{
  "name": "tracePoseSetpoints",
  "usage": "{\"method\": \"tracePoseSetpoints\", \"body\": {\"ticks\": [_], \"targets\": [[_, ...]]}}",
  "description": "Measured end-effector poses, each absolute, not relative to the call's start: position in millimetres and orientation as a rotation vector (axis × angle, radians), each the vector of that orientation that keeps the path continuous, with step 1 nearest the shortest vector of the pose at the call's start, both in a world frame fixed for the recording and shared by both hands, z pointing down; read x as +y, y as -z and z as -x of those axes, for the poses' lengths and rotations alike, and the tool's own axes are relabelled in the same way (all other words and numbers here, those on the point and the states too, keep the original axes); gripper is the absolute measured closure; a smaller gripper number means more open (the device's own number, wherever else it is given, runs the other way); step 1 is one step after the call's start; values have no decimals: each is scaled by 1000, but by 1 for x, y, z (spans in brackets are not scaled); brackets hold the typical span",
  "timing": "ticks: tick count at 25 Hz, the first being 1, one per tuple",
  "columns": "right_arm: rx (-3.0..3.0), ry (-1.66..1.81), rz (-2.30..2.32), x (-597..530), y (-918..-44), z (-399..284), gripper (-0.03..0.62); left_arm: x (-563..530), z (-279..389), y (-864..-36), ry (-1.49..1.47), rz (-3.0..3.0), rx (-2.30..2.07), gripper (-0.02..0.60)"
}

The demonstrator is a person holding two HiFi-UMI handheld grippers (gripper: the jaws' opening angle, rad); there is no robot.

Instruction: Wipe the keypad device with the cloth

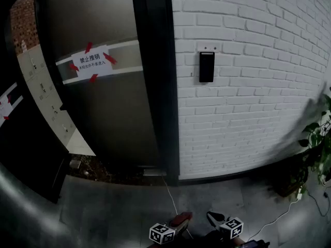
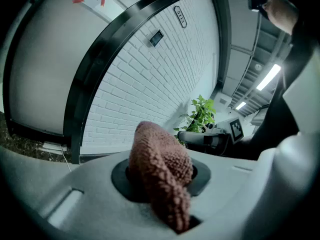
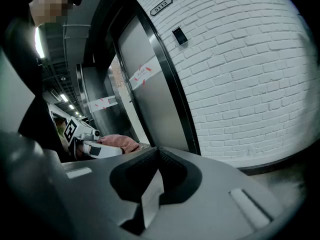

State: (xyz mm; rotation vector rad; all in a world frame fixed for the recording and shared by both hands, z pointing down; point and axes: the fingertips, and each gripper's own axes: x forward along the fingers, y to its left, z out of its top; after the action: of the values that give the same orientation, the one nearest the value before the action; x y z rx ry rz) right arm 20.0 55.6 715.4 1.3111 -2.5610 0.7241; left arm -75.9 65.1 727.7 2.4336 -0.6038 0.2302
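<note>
Left gripper view, left claw (image 2: 165, 194) pinching cloth (image 2: 159, 159), right claw (image 3: 150, 186) pressed together, keypad device (image 1: 206, 66) wall-mounted.

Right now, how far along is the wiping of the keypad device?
Done: the cloth is clamped in the left gripper. In hand: both grippers hang low, below the keypad device on the brick wall. Left: reaching it and all the wiping. The right gripper is shut, empty.

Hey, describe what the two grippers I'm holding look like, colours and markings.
Both have pale grey moulded bodies. The left gripper carries a white cube with black square markers; the right gripper has a matching cube and a black claw. The person wears dark clothing.
</note>
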Motion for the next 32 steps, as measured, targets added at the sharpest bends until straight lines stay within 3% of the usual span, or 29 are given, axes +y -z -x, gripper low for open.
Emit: {"method": "tracePoseSetpoints", "body": {"ticks": [11,25,32], "targets": [[-2576,-798,-1254,10,-730,-37,592,26,55,-743,-269,-2375,-629,525],[-2714,-775,-1116,-161,-701,-118,592,-141,-42,-710,-309,-2429,-745,525],[-2741,-758,-1132,-206,-686,-136,592,-177,-44,-701,-286,-2421,-812,525]]}}
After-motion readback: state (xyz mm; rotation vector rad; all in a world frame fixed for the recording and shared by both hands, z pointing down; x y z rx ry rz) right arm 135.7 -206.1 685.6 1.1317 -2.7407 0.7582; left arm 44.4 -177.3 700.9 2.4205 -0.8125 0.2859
